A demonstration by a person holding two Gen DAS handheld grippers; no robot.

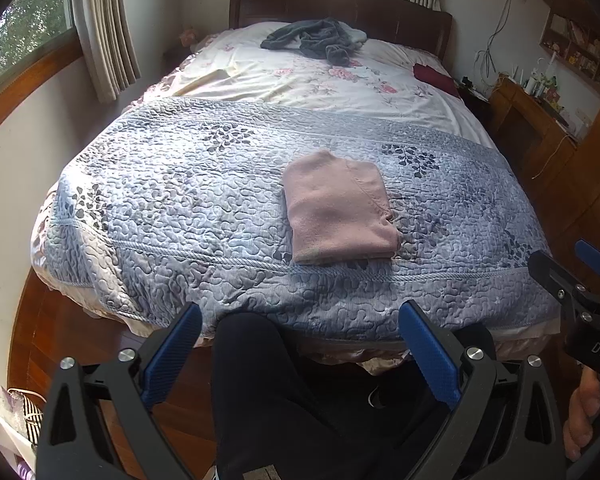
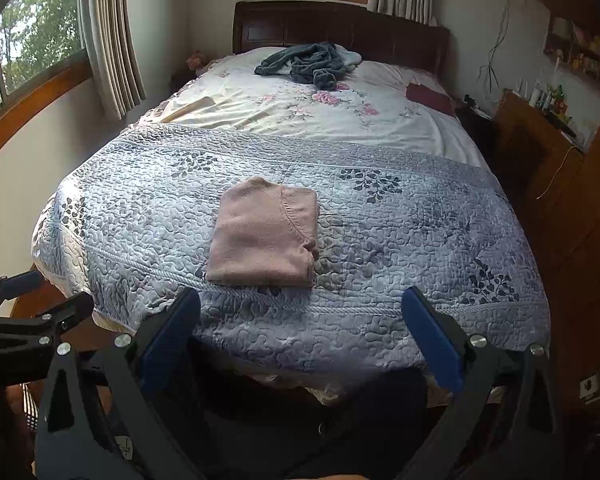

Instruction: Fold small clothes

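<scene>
A pink sweater (image 1: pixel 338 208) (image 2: pixel 265 234) lies folded into a neat rectangle on the blue quilted bedspread (image 1: pixel 204 208) (image 2: pixel 400 232), near the foot of the bed. My left gripper (image 1: pixel 300 320) is open and empty, held back from the bed's foot edge above a person's dark-trousered leg (image 1: pixel 268 396). My right gripper (image 2: pixel 300 304) is open too, with nothing between its blue pads, hovering short of the sweater. Each gripper shows at the edge of the other's view: the right gripper (image 1: pixel 580 280), the left gripper (image 2: pixel 28 300).
A crumpled grey-blue garment (image 1: pixel 316 40) (image 2: pixel 308 62) lies by the dark headboard (image 1: pixel 340 0). A dark red folded cloth (image 1: pixel 434 76) (image 2: pixel 430 98) sits at the bed's far right. A wooden desk (image 1: pixel 536 120) stands to the right, windows with curtains (image 1: pixel 104 28) to the left.
</scene>
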